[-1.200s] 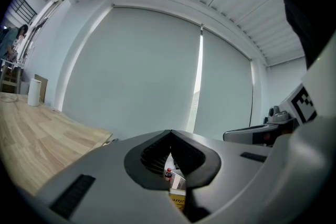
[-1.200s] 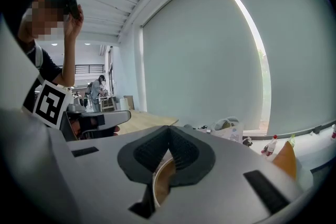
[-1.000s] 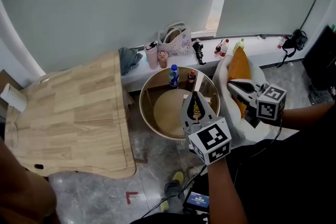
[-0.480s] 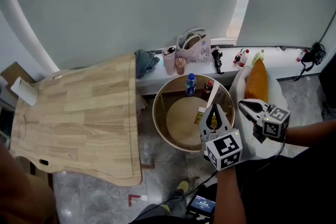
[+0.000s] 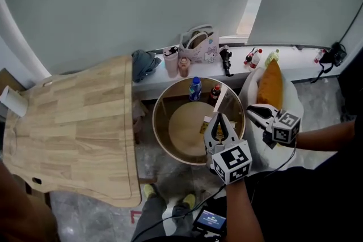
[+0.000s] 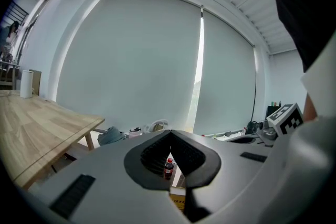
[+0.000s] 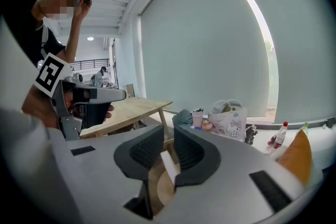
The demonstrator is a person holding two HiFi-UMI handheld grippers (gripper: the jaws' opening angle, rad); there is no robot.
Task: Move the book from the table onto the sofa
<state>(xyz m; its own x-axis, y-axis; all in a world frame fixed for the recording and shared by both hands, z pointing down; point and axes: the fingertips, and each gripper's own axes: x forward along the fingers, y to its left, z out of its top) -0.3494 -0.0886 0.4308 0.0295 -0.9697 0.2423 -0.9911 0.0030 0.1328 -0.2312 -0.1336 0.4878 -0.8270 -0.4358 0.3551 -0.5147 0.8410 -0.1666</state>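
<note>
Our left gripper (image 5: 218,118) hangs over the round wooden surface (image 5: 161,100), its fingers pressed tip to tip with nothing in them. What looks like the book (image 5: 205,125), yellow and white, lies on that surface just beside those fingertips, untouched. Our right gripper (image 5: 252,110), at the surface's right rim, has just been easing its fingers apart: there's a narrow slit now, and nothing is gripped.

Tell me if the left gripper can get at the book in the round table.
Likely yes: the left gripper hangs beside the book in the open round table, nothing between them. Its jaws are together and must open first.
</note>
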